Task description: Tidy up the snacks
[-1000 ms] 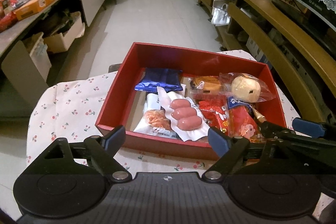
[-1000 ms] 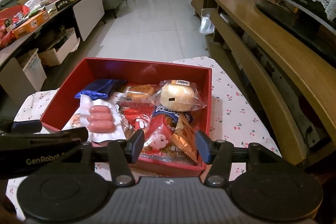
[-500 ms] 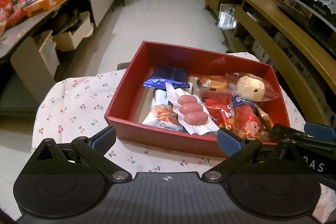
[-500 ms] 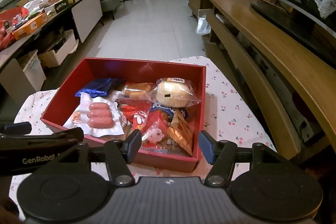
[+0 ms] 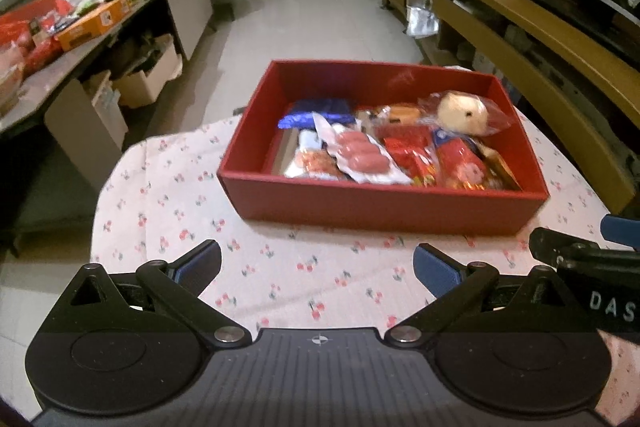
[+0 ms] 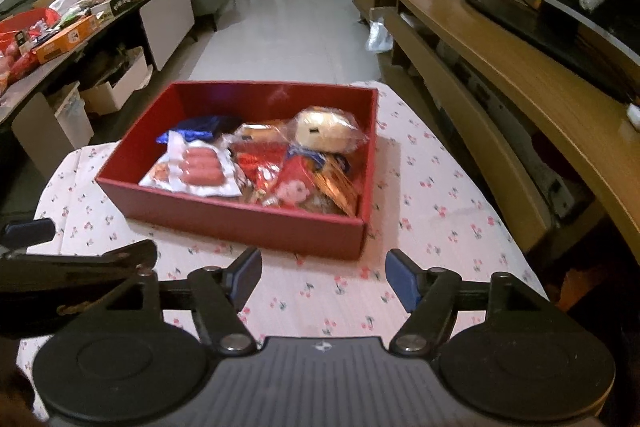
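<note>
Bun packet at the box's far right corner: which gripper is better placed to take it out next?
Probably the right gripper. The bun packet sits almost straight ahead of it in the red box. From the left gripper it lies off to the right. Both are open and empty.

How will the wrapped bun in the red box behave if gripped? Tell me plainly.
The wrapped bun looks puffy and soft, so it would probably squash under firm fingers. Its clear, glossy wrapper looks loose and may slip or crinkle. It rests on top of other packets in the red box, so it likely lifts free easily.
</note>
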`<state>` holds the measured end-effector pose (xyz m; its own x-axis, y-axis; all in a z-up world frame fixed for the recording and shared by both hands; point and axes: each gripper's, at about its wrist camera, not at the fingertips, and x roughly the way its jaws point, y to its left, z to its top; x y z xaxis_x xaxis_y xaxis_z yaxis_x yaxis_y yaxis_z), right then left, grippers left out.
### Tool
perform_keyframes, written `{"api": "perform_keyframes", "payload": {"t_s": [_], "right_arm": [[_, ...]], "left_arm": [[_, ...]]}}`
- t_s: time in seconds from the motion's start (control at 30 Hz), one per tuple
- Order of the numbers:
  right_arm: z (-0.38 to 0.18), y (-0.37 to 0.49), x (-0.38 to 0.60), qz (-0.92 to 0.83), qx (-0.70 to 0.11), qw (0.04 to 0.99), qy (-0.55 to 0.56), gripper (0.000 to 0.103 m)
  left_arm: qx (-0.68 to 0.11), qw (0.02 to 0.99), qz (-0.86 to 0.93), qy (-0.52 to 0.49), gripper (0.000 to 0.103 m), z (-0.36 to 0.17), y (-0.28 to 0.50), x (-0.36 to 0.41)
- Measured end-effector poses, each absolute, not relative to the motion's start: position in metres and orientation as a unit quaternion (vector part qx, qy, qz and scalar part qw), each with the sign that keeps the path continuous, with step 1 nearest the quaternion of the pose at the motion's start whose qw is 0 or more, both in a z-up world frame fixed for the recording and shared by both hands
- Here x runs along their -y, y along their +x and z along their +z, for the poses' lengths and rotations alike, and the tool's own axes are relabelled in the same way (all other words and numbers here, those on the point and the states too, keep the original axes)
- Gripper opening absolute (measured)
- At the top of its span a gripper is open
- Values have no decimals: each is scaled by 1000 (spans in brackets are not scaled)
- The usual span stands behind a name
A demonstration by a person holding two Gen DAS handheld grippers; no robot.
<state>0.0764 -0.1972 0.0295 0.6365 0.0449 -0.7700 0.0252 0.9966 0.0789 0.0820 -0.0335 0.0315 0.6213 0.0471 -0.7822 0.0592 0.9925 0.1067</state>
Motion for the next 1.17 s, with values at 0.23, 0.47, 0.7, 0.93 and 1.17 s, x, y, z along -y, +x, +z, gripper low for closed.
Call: {"api": "perform_keyframes", "payload": {"t_s": [0.23,0.47,0.7,0.93,1.17], "right_arm": [[25,58,206,-5,-431,901,48,75],[23,43,203,2,-436,898,53,76],[22,29,198,5,-436,899,50,76],[22,19,196,3,-435,899,49,76],[22,15,196,5,-435,899,51,77]], "left_arm": [[-439,897,-7,49,103,31,62,30],[-442,896,-13,48,103,27,48,28],[-440,896,-16,55,103,26,35,28],[-438,897,-17,58,103,27,27,27],[-434,899,-16,62,103,28,22,27]]}}
